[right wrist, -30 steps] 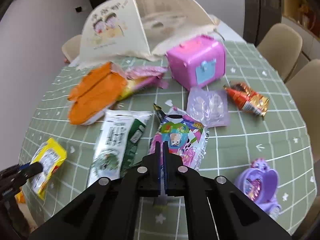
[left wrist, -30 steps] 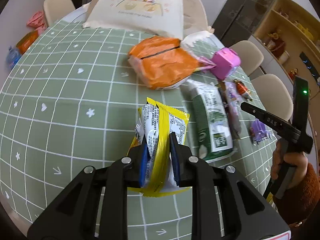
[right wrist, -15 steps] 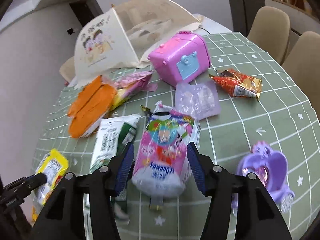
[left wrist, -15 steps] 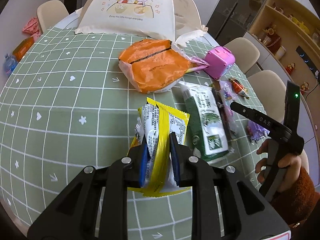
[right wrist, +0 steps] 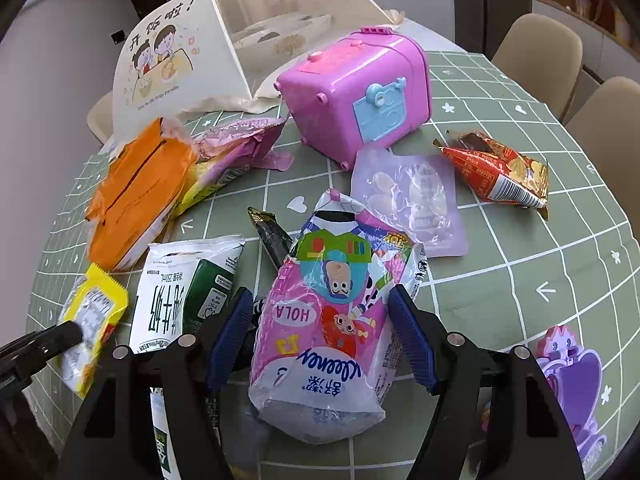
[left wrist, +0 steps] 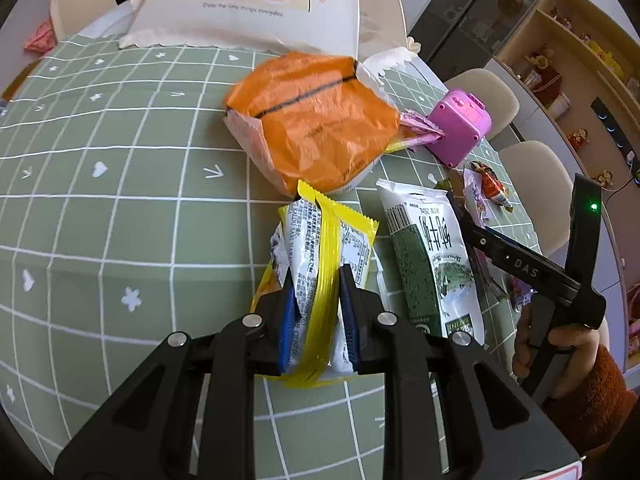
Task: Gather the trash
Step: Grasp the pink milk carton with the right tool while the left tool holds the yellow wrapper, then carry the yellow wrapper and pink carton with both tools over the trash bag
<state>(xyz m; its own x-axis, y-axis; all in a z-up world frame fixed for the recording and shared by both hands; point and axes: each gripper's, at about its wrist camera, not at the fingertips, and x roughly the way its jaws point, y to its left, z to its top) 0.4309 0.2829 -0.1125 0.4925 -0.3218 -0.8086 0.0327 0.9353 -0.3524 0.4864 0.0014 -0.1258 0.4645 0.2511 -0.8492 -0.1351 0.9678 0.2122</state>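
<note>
My left gripper (left wrist: pixel 318 280) is shut on a yellow and white snack wrapper (left wrist: pixel 316 240), held just above the green checked tablecloth (left wrist: pixel 120 220). In the right wrist view that wrapper (right wrist: pixel 92 312) shows at the lower left. My right gripper (right wrist: pixel 320 296) has its jaws opening, and a pink tissue pack (right wrist: pixel 332 320) lies between the blue pads. The left pad stands clear of it and the right pad is close to its edge. A hand in an orange sleeve (left wrist: pixel 576 360) holds the right gripper, one finger (left wrist: pixel 512 260) of it showing in the left wrist view.
A green-and-white milk pouch (right wrist: pixel 176 292), an orange bag (right wrist: pixel 136 196), a dark wrapper (right wrist: pixel 272 236), a clear purple pouch (right wrist: pixel 416 200) and a red snack wrapper (right wrist: pixel 496 172) lie around. A pink toy box (right wrist: pixel 360 92), purple toy (right wrist: pixel 568 364) and cream food cover (right wrist: pixel 172 64) stand nearby.
My right gripper went from shut to wide open and came down around the pink tissue pack. The left gripper carried the yellow wrapper forward, closer to the orange bag.
</note>
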